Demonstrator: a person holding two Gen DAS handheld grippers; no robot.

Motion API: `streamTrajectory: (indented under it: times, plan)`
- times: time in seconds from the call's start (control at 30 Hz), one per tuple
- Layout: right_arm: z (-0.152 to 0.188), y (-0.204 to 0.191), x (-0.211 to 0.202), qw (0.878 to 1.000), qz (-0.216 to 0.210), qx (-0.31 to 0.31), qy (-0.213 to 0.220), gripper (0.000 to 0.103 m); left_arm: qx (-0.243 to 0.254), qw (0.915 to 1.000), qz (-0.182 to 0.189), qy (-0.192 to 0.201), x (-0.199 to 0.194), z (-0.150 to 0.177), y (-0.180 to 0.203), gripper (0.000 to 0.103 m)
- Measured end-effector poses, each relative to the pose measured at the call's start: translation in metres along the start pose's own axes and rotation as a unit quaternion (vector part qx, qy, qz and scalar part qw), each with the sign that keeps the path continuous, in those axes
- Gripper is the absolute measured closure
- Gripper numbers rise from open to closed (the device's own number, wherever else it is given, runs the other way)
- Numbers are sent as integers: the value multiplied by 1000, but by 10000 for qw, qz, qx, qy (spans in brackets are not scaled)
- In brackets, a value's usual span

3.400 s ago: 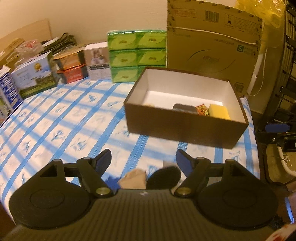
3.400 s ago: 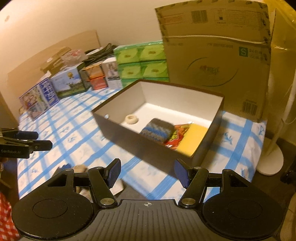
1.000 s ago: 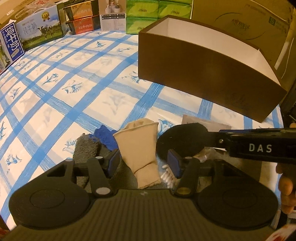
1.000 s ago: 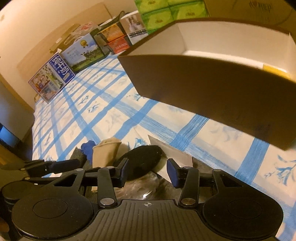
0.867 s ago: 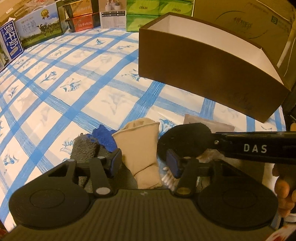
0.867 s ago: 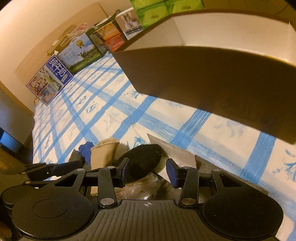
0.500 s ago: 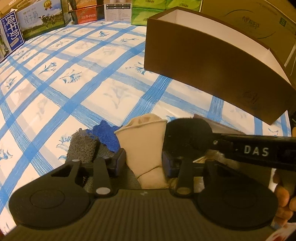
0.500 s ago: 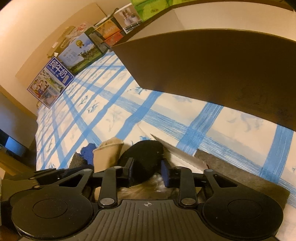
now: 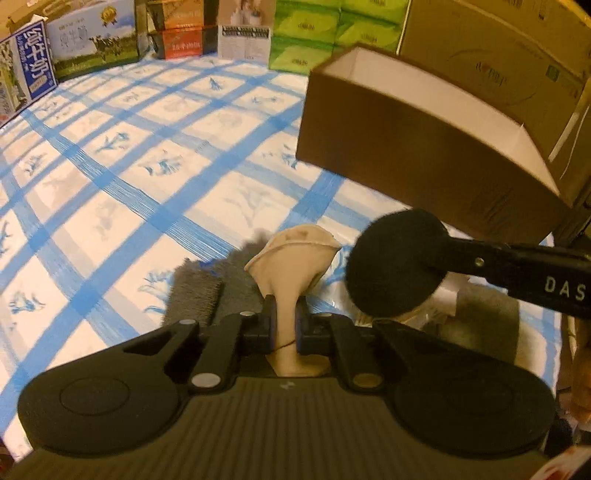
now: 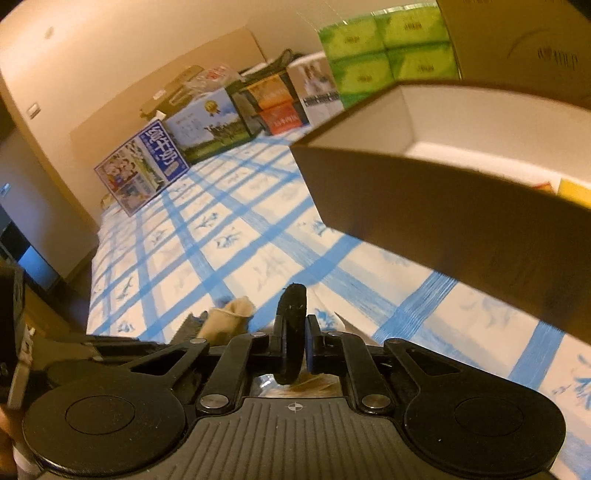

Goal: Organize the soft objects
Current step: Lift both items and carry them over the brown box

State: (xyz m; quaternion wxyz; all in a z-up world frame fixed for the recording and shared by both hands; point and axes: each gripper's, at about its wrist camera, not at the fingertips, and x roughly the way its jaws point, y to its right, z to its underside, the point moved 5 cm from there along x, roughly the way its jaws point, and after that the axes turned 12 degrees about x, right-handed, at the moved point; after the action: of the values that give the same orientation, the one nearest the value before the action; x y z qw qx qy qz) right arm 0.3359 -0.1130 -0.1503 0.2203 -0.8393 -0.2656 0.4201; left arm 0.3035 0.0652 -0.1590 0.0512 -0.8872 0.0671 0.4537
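Note:
My left gripper (image 9: pixel 285 322) is shut on a beige sock (image 9: pixel 295 258) and holds it just above the blue-checked cloth (image 9: pixel 147 155). My right gripper (image 10: pixel 295 343) is shut on a round black pad (image 10: pixel 291 325), held edge-on; the pad also shows in the left wrist view (image 9: pixel 395 262) with the right gripper's finger (image 9: pixel 517 273) beside it. A grey and blue sock (image 9: pixel 195 291) lies under the left gripper. The brown cardboard box (image 9: pixel 406 147) with a white inside stands ahead to the right, and in the right wrist view (image 10: pixel 461 221) a yellow item (image 10: pixel 572 190) shows inside it.
Milk cartons (image 9: pixel 92 40), an orange box (image 9: pixel 181 44) and green tissue packs (image 9: pixel 332 33) line the far edge. A large cardboard carton (image 9: pixel 498 66) stands behind the brown box. A clear plastic bag (image 9: pixel 424 314) and a grey cloth (image 9: pixel 487 317) lie at the near right.
Both grippers came down to the pile and closed. The left one shut on the beige sock, the right one on the black pad, and both items are now lifted slightly.

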Motion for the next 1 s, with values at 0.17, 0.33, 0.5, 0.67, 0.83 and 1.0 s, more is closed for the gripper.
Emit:
streamTrajectory:
  times: [0.17, 0.33, 0.5, 0.67, 0.83, 1.0]
  plan:
    - [-2, -8, -23, 9999, -65, -106, 85, 94, -92, 9997, 2, 214, -29, -8, -8, 95]
    - [-8, -11, -47, 9996, 15, -228, 148, 94, -38, 9991, 6, 423, -55, -22, -6, 95]
    - [-18, -13, -70, 9991, 132, -298, 255, 94, 125, 9983, 49, 576, -70, -38, 7, 95]
    - [-33, -9, -90, 9982, 277, -350, 392, 94, 282, 9969, 177, 714, -77, -55, 23, 95]
    - [-53, -5, -110, 9963, 375, -417, 657, 94, 494, 9953, 296, 775, -73, -77, 38, 95]
    - [-82, 5, -126, 9929, 516, -440, 981, 94, 771, 9922, 456, 864, -66, -110, 55, 95]
